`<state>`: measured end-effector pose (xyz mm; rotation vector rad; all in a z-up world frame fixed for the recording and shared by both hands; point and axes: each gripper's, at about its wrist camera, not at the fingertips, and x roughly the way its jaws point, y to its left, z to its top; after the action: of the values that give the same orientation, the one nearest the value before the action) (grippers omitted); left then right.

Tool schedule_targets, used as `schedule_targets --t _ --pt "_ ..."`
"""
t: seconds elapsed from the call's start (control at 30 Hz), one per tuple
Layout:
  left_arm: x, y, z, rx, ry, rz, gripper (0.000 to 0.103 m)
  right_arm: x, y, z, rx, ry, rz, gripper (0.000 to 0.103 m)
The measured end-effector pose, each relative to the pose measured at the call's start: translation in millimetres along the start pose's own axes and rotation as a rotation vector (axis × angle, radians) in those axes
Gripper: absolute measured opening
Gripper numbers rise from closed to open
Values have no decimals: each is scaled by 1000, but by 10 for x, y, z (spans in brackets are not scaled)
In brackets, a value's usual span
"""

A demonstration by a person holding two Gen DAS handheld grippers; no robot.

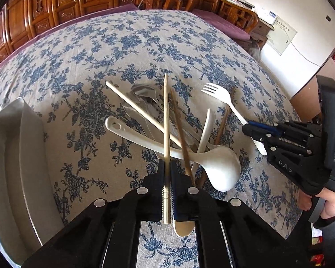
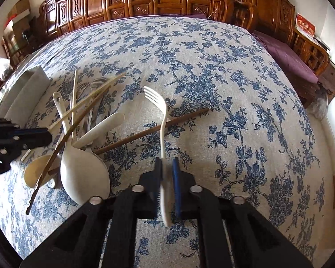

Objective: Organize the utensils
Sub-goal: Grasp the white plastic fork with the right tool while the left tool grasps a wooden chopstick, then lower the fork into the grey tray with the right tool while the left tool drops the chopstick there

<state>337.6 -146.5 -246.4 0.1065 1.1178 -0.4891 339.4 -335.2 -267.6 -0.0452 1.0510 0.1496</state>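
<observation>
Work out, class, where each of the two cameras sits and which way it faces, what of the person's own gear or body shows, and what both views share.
Left wrist: on the left gripper, looking down along its fingers, shut on a pale chopstick; the right gripper shows at right.
Right wrist: on the right gripper, looking down along its fingers, shut on a white fork; the left gripper shows at left.
Shared: the utensil pile, white ladle, floral tablecloth.

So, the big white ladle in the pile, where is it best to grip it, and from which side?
Probably grip the ladle by the handle end with the hole, coming from above on the tray side. That end lies bare on the cloth, while chopsticks cross the handle's middle and the bowl is too wide for the jaws.
</observation>
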Motion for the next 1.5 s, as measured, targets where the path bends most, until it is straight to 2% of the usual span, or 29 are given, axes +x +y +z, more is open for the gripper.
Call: schedule_targets --t 0.1,0.37,0.57,0.77,1.13,1.37,1.5 --pt "-121 -11 7 -2 -29 20 4 -39 -45 -25 22 -2 23 5" --pt "-612 18 -59 6 -110 62 4 -394 25 16 43 -83 67 5" --pt "-966 211 -229 -1 -158 77 4 -767 376 99 3 -155 108 5" --pt "-1184 581 -453 -36 -189 97 4 -957 740 177 -30 -193 145 5" --pt "-1186 1306 -748 -164 -178 138 4 -940 1421 308 -96 -179 210 5" --pt "-1047 1568 -869 -221 -150 160 4 -841 1813 379 -145 -157 236 5" --pt "-1000 1662 -876 -252 -147 136 4 -792 1998 442 -163 -148 250 5"
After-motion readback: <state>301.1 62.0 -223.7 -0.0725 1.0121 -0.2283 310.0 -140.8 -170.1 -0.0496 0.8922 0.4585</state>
